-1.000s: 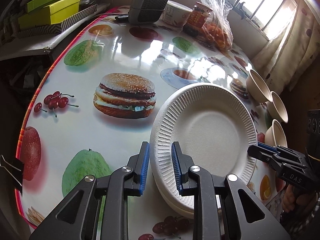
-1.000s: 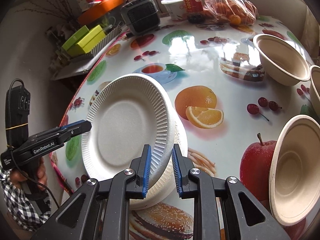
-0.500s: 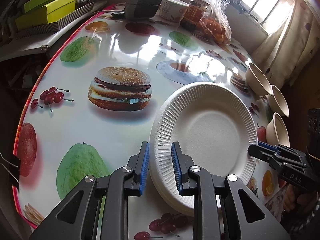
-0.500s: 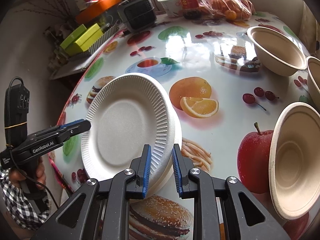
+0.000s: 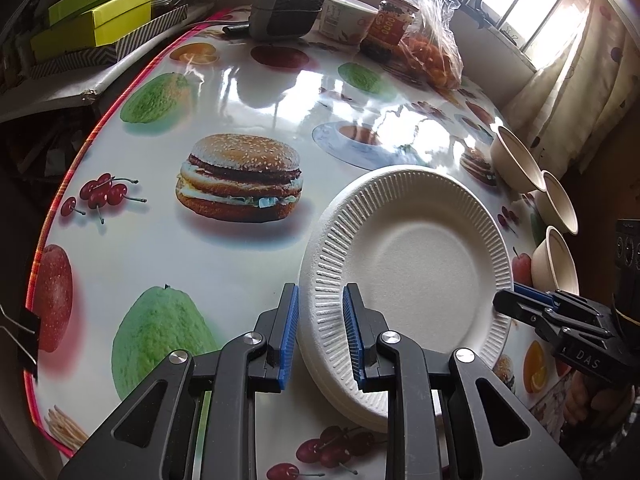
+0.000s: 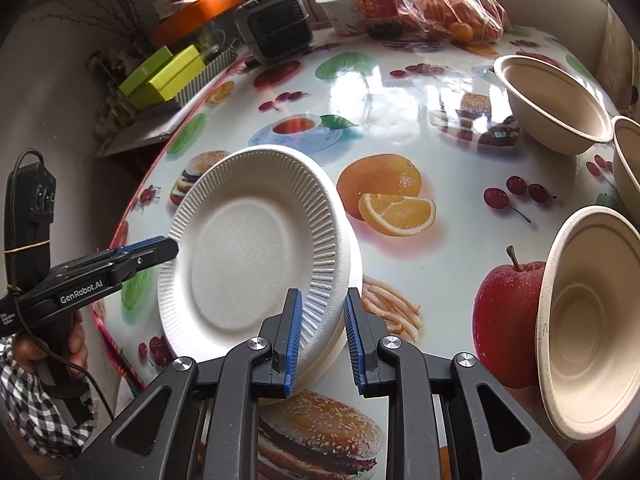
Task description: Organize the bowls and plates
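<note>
A white ribbed paper plate (image 5: pixel 420 264) (image 6: pixel 248 256) lies on top of a small stack of the same plates (image 5: pixel 340 392) (image 6: pixel 354 248) on the food-print table. My left gripper (image 5: pixel 320 292) (image 6: pixel 172 246) is shut on its near-left rim. My right gripper (image 6: pixel 320 296) (image 5: pixel 504 300) is shut on the opposite rim. Three beige paper bowls (image 6: pixel 556 108) (image 6: pixel 628 156) (image 6: pixel 588 320) stand in a row to the right of the plates, also seen in the left wrist view as bowls (image 5: pixel 516 160) along the table's right edge.
At the far side of the table stand a grey heater-like device (image 5: pixel 288 0), a white tub (image 5: pixel 348 20), a red-labelled jar (image 5: pixel 392 20) and a plastic bag of oranges (image 5: pixel 428 52). Green boxes (image 5: pixel 92 20) lie on a shelf beyond the left edge. A binder clip (image 5: pixel 24 336) grips the tablecloth's edge.
The top plate has come down closer onto the stack, with less of the lower plates showing beside it. Both grippers kept their hold and shifted only slightly.
</note>
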A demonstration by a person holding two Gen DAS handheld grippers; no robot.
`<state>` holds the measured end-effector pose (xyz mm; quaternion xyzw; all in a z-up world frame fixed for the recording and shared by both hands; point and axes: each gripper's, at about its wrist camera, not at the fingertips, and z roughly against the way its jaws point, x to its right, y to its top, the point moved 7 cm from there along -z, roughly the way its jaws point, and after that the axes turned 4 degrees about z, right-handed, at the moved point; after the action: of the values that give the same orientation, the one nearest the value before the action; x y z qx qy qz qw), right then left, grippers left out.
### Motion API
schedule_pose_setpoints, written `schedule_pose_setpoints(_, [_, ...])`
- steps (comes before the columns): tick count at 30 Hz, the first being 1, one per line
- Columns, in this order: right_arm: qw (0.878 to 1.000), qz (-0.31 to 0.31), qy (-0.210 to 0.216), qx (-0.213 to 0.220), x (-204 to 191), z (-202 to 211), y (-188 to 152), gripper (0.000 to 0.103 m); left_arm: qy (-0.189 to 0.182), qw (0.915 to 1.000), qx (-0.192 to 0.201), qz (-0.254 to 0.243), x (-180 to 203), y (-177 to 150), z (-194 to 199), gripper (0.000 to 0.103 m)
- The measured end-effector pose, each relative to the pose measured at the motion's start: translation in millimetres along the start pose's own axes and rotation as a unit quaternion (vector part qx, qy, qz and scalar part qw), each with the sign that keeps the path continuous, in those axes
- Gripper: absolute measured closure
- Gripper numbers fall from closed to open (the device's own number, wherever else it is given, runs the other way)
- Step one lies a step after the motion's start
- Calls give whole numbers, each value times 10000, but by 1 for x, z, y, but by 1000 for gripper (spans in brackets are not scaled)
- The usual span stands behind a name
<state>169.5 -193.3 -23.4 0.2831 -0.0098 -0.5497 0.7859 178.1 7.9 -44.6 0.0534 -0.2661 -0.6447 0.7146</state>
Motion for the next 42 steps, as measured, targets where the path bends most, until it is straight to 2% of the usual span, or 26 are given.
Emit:
schedule_pose_setpoints(8, [10000,33,-75,-8,-1,0,1,81,0,10000,3,-3,0,0,0,79])
schedule_pose_setpoints(10, [9999,51,-131,-12,1,0,0,77,-5,10000,-13,6,0,-1,0,79])
schedule_pose_setpoints(23, [9998,86,-174,3,0,0,0,67,-9,10000,4,5,-1,-2,1,79])
schedule_pose_setpoints(30, [9996,92,-262,87,0,3,1,61,-51,9999,82,27,-1,-1,6,68])
schedule_pose_setpoints(42, [9993,141,-245,225,-6,9,1,59,-16,9998,182,-17,2,0,12,67])
